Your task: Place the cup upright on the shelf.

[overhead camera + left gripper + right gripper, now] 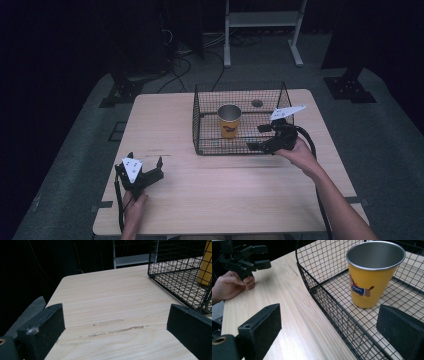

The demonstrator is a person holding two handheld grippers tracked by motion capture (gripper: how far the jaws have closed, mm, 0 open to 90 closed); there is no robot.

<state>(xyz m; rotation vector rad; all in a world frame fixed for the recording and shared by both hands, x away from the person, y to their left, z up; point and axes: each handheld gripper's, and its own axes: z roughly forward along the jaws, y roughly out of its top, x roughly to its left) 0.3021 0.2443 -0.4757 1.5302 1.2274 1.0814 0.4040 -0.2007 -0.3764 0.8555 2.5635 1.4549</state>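
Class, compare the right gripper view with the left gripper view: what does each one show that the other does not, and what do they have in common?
Right gripper view alone: the whole yellow cup, upright in the basket, with its steel inside and cartoon print, plus the left hand-held gripper, jaws apart, in a hand.

Left gripper view alone: scuff marks on the tabletop, and a white shelf frame in the dark beyond the table's far edge.

Both: the wooden table, the black wire basket, some of the cup, and each camera's own two open black jaws, gripping nothing.
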